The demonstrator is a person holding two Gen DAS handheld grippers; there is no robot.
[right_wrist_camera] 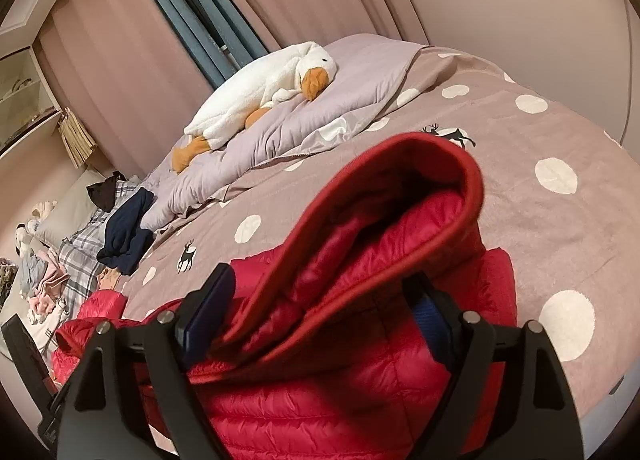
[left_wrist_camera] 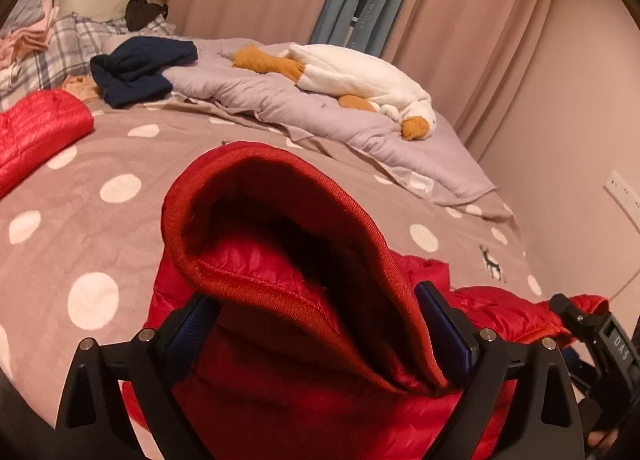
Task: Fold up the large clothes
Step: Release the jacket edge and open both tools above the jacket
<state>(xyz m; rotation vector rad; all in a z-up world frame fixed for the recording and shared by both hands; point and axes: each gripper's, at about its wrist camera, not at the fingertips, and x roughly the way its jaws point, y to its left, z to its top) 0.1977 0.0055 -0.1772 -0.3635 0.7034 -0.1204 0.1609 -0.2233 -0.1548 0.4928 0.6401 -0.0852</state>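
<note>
red jacket [left_wrist_camera: 288, 372]; deer print [right_wrist_camera: 450, 135] only in right view

"DAS" lettering on right hand-held gripper [left_wrist_camera: 618, 340]; nothing else legible.

Red puffer jacket [right_wrist_camera: 360, 340] lies bunched between the right gripper's [right_wrist_camera: 320, 324] wide-apart jaws on the dotted bedspread [right_wrist_camera: 560, 219]

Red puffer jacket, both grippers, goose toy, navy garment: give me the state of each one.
red puffer jacket: bunched on bed, fold standing up between both jaws
left gripper: open, jaws wide
right gripper: open, jaws wide
goose toy: lying on lilac quilt
navy garment: crumpled, unfolded
</note>
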